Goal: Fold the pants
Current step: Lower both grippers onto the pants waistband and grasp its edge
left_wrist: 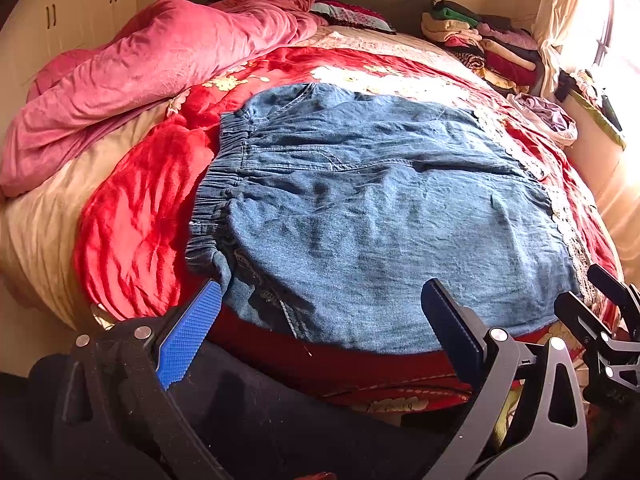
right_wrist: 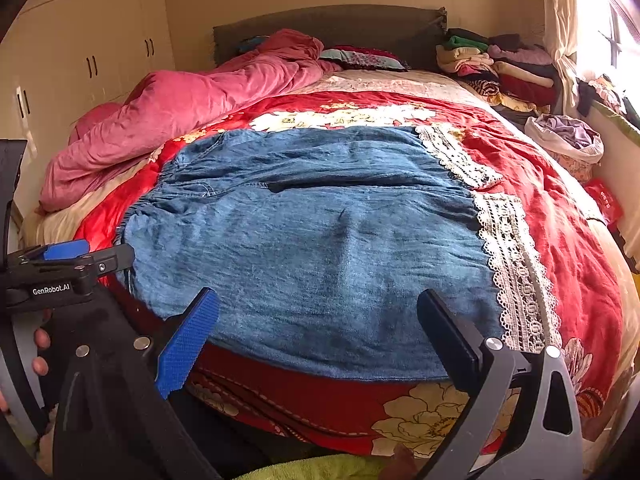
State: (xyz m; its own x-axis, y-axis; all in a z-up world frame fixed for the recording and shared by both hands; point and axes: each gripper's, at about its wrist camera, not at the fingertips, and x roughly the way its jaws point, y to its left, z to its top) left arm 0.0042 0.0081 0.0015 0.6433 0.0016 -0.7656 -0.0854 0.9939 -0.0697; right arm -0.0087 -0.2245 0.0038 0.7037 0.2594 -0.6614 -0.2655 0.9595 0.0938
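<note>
Denim pants (left_wrist: 380, 208) (right_wrist: 320, 232) with lace-trimmed hems (right_wrist: 508, 264) are lying spread flat across a red floral blanket (left_wrist: 140, 220) (right_wrist: 560, 208) on the bed, elastic waistband (left_wrist: 224, 184) pointing left. The left gripper (left_wrist: 320, 320) is hovering at the near edge of the denim, fingers spread wide and holding nothing. The right gripper (right_wrist: 318, 320) is hovering likewise, fingers apart and empty; a pink quilt (left_wrist: 140, 72) is lying bunched behind.

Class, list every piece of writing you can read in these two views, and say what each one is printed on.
"GenRobot.AI": white lettering on the black body of the left gripper, seen in the right wrist view.
Red packet at the bed's right edge: pale marks, too small to read.
Nothing else legible; none on the denim pants.
</note>
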